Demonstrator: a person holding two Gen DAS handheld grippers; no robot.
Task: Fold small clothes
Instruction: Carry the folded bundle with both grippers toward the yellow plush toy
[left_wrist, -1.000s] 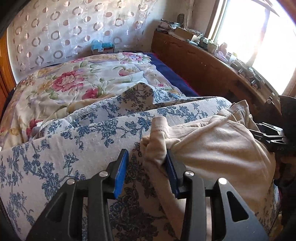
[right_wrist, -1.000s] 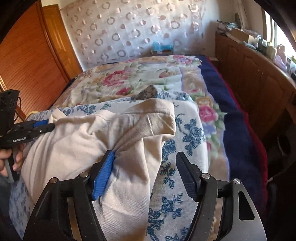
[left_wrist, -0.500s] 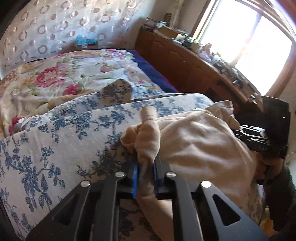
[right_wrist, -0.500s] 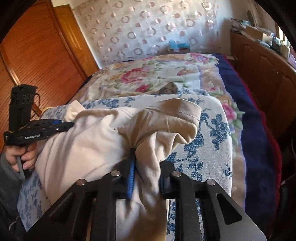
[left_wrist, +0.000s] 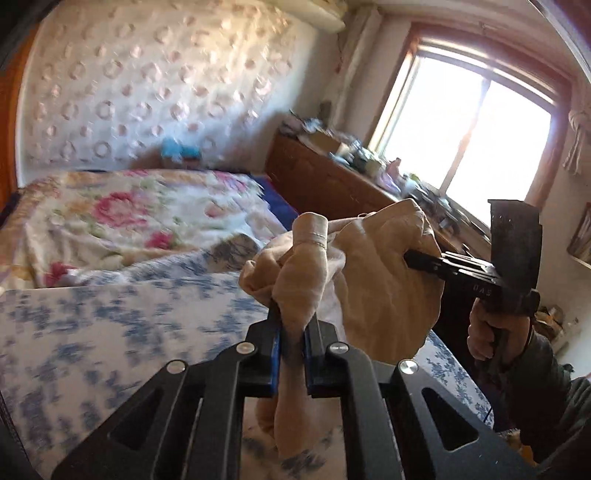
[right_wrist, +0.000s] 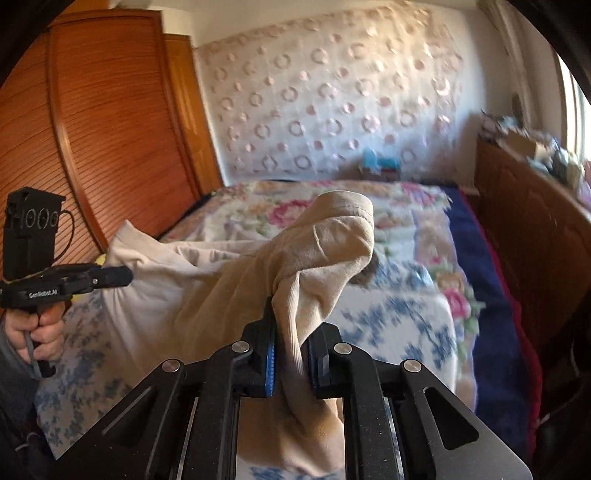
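A beige garment (left_wrist: 380, 280) hangs lifted above the blue-flowered cloth (left_wrist: 110, 325) at the near end of the bed. My left gripper (left_wrist: 293, 321) is shut on one bunched corner of it. My right gripper (right_wrist: 290, 332) has another corner of the garment (right_wrist: 229, 295) between its pads, and its jaws are closing, pressing the cloth. Each view shows the other gripper off to the side: the right gripper (left_wrist: 410, 256) held by a hand, with its tips buried in the fabric, and the left gripper (right_wrist: 125, 275) at the garment's far edge. The fabric sags between the two grips.
A bed with a flowered quilt (left_wrist: 122, 210) stretches behind the blue-flowered cloth (right_wrist: 399, 317). A wooden cabinet (left_wrist: 321, 181) with clutter on top runs under the bright window on the right. A slatted wooden wardrobe (right_wrist: 92, 147) stands on the left.
Both grippers closed on corners of the beige garment, which lay on the blue-flowered cloth. Both then rose, lifting it off the cloth.
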